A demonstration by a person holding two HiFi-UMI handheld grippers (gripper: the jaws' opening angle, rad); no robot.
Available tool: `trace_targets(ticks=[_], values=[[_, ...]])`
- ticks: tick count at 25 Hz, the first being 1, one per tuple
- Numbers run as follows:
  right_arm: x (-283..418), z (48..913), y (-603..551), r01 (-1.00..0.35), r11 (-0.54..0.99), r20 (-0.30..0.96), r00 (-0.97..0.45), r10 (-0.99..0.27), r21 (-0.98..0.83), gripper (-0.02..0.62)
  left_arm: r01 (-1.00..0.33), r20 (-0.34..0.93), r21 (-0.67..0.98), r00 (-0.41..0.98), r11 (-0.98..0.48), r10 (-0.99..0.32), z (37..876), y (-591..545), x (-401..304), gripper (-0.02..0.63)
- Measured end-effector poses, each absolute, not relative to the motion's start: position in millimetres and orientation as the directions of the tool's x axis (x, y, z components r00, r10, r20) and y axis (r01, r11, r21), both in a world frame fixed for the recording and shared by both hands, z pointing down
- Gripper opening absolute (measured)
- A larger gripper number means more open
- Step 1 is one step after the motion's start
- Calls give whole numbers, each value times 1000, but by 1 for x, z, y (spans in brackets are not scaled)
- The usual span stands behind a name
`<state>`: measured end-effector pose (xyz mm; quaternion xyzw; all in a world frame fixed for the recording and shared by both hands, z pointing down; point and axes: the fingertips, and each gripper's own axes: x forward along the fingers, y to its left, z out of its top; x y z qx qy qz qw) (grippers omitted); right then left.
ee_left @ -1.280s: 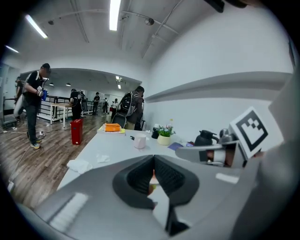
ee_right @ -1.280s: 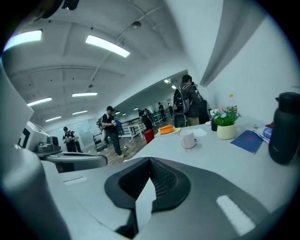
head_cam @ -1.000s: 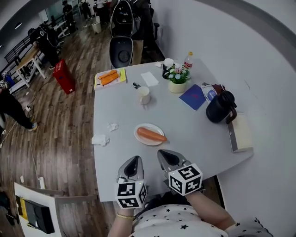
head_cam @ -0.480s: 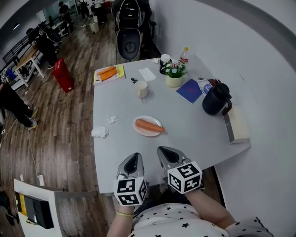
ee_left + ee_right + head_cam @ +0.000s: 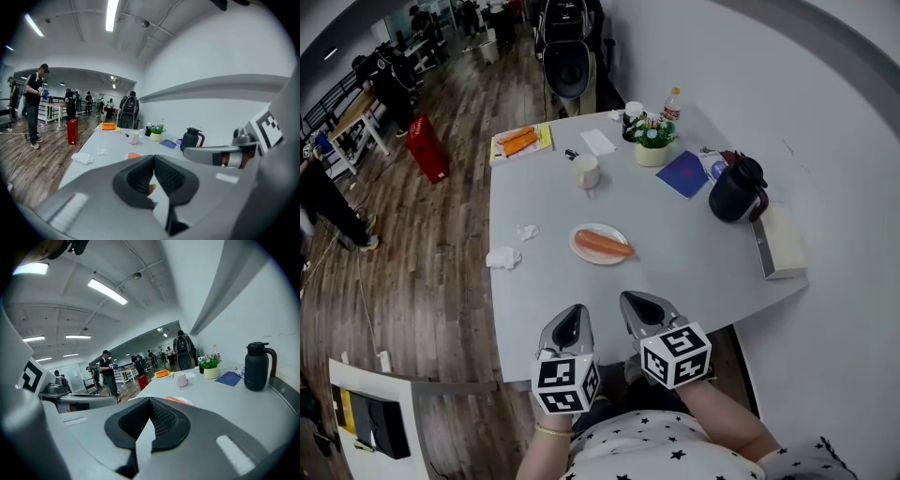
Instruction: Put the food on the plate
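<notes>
The smooth orange sausage [image 5: 603, 245] lies on the small round white plate [image 5: 577, 251] mid-table. At the near edge, the left gripper [image 5: 571, 319] and right gripper [image 5: 639, 307] are pinched together, empty. The sausage is probably light, soft and slippery; pinch it gently mid-length

The left gripper [image 5: 153, 161] is seen with its jaws brought together, nothing held between them. Just past them, an orange sausage [image 5: 134, 155] is glimpsed on the table [image 5: 110, 143]. Farther off, a cup [image 5: 134, 137], a plant [image 5: 156, 133] and a jug [image 5: 191, 139] are seen.
</notes>
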<state>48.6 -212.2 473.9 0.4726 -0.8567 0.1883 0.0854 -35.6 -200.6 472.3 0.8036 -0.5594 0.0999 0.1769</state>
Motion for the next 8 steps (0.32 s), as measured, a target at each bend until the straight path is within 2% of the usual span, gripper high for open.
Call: trace_targets(ticks=[8], values=[[45, 475, -205, -840, 487, 330, -542, -773, -240, -3, -931, 357, 181, 363, -317, -861, 472, -197, -37, 8]])
